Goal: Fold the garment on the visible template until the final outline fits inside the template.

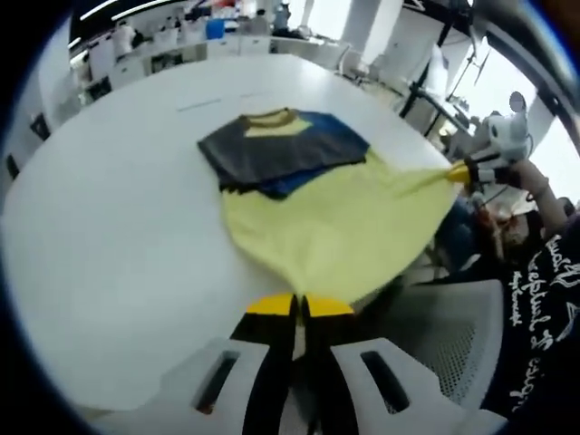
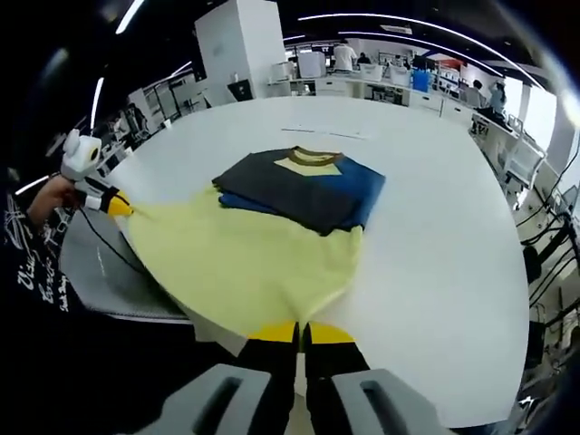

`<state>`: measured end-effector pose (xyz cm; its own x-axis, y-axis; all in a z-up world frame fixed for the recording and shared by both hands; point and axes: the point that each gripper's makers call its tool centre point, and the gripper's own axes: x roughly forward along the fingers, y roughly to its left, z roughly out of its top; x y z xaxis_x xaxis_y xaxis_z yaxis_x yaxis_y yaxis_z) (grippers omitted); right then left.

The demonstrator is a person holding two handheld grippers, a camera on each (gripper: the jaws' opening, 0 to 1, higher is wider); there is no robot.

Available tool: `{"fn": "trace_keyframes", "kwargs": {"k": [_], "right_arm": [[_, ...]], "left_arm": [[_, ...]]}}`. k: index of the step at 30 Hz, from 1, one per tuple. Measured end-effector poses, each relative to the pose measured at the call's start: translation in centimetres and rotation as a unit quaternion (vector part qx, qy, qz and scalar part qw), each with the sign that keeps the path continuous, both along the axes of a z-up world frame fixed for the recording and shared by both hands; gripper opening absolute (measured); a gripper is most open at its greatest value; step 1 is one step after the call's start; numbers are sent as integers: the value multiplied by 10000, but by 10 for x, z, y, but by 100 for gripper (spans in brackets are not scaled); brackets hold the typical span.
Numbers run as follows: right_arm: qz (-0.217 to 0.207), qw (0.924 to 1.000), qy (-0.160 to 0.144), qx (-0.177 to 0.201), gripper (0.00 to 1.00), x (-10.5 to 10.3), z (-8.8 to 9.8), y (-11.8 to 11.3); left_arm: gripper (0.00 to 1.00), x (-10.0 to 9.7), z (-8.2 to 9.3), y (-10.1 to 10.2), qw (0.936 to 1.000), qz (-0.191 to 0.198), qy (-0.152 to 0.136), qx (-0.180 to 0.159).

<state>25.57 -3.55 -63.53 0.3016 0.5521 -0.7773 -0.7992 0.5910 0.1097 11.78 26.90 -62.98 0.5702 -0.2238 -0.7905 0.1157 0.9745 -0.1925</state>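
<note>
Yellow jaw tips of the left gripper (image 1: 299, 306) are pressed together on the near hem of the garment (image 1: 335, 217), with no gap showing between them, so it is clamped on the fabric. In the right gripper view the right gripper (image 2: 301, 333) looks the same: its yellow tips meet at the hem edge, pinching the cloth.

Each gripper also appears in the other's view. At the far right of the left gripper view, a gripper draws one hem corner out into a point beside a person's hand and dark printed sleeve (image 1: 544, 290). At the left of the right gripper view, the matching corner is pulled taut the same way. The two grippers therefore hold opposite bottom corners, with the hem stretched between them.

Beyond the jaws, the pale yellow body of the shirt spreads across the white table (image 1: 118, 208), its lower edge hanging off the near side. Farther on, the dark grey and blue sleeves lie folded inward over the chest, just below the yellow collar. A grey mesh surface (image 2: 100, 263) sits under the overhanging hem. I cannot make out any template outline on the table.

By my reading, the sleeve folds are done and the task is partway through. What remains is carrying the hem up towards the collar, then checking that the outline fits.
</note>
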Motion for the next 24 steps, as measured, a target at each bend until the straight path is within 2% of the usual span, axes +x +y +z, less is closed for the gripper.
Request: {"fn": "trace_keyframes", "kwargs": {"k": [10, 24], "right_arm": [[130, 9995, -279, -4, 0, 18, 22, 11], [339, 9976, -596, -45, 0, 51, 41, 26]], "left_arm": [[0, 25, 18, 11, 9995, 83, -295, 61], [0, 59, 39, 27, 9980, 197, -605, 62]]}}
